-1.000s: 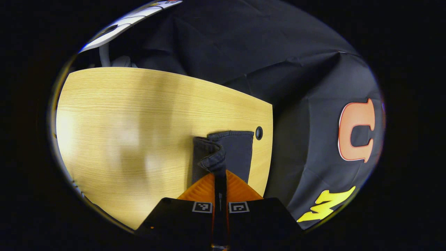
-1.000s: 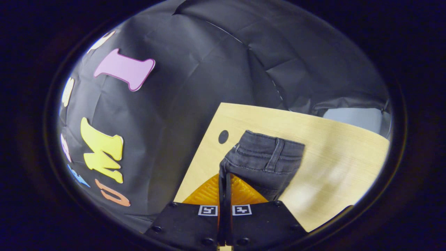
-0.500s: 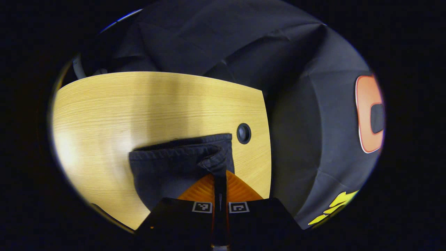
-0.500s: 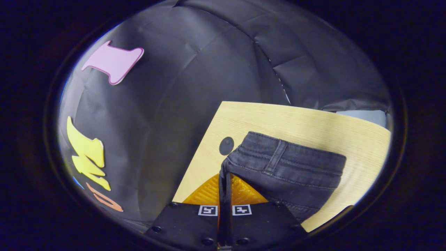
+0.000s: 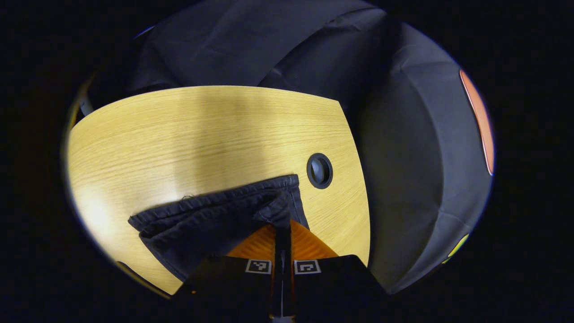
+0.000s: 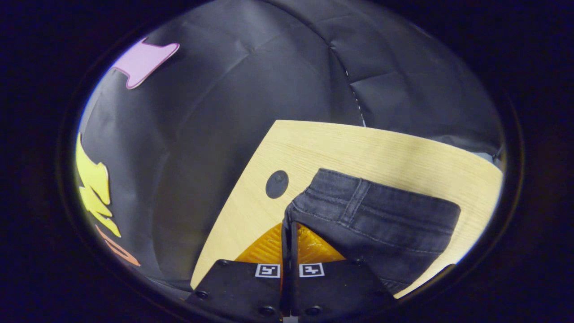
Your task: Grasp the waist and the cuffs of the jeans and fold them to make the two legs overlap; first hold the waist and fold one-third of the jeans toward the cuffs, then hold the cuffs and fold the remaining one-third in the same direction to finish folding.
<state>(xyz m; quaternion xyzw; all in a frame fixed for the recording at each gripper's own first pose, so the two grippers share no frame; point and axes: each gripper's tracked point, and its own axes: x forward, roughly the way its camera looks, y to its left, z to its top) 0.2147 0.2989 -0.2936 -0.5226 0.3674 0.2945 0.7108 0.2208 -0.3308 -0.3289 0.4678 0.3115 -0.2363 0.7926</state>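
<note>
Left tool (image 5: 282,229) pinches cuffs (image 5: 273,211), right tool (image 6: 289,229) pinches waist (image 6: 358,202), lower frame, keeping jeans taut for leg-overlap fold above counter (image 5: 202,134).

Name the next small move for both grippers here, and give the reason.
Probably lower both together and lay the fabric flat on the table: the left gripper is shut on the cuffs, the right gripper on the waist, both near the table's hole.
</note>
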